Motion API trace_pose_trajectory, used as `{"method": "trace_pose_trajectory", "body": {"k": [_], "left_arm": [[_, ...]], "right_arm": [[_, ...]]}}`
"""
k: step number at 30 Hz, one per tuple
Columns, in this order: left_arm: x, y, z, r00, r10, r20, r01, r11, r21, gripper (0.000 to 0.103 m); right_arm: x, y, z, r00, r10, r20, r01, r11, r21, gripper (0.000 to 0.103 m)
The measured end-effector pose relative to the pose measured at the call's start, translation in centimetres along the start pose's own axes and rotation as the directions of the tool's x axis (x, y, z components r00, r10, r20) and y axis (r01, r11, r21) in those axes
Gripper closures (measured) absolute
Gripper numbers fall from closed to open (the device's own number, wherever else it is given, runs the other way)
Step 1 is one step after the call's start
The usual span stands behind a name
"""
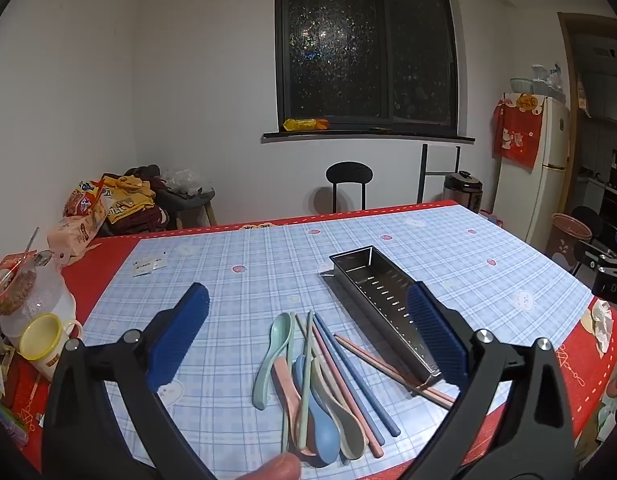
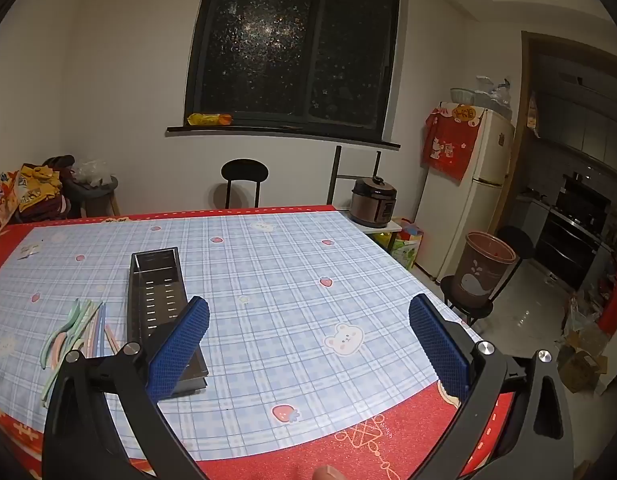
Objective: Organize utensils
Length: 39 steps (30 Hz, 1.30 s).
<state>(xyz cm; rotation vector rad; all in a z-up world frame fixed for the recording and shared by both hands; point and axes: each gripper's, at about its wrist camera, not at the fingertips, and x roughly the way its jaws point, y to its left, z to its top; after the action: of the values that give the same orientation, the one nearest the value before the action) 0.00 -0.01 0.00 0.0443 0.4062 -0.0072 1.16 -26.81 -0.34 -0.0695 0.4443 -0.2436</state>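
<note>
Both my left gripper (image 1: 308,344) and right gripper (image 2: 308,344) gape empty, nothing sorted yet; next I pinch one spoon (image 1: 270,354) for the tray (image 1: 382,304).

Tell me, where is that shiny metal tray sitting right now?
In the left wrist view, the metal tray lies on the checked tablecloth, just right of the pile of pastel spoons and chopsticks.

The only letters that could be read were "DAS", white on a black part (image 1: 612,289) at the far right of the left wrist view, past the right edge of the table (image 1: 268,256). The snack bags (image 1: 86,208) beyond the table's left corner and the red cloth (image 2: 448,144) on the fridge (image 2: 480,184) had print too small to read.
</note>
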Motion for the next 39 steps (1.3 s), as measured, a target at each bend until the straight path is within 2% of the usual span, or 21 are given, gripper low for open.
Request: {"method": "trace_pose_trajectory", "body": {"k": [39], "left_arm": [[0.21,-0.04,-0.24,1.0,-0.002,-0.005,0.002,1.0,0.003,0.005]], "right_arm": [[0.06,-0.04,-0.11,1.0,-0.002,-0.006,0.002,1.0,0.011,0.005]]}}
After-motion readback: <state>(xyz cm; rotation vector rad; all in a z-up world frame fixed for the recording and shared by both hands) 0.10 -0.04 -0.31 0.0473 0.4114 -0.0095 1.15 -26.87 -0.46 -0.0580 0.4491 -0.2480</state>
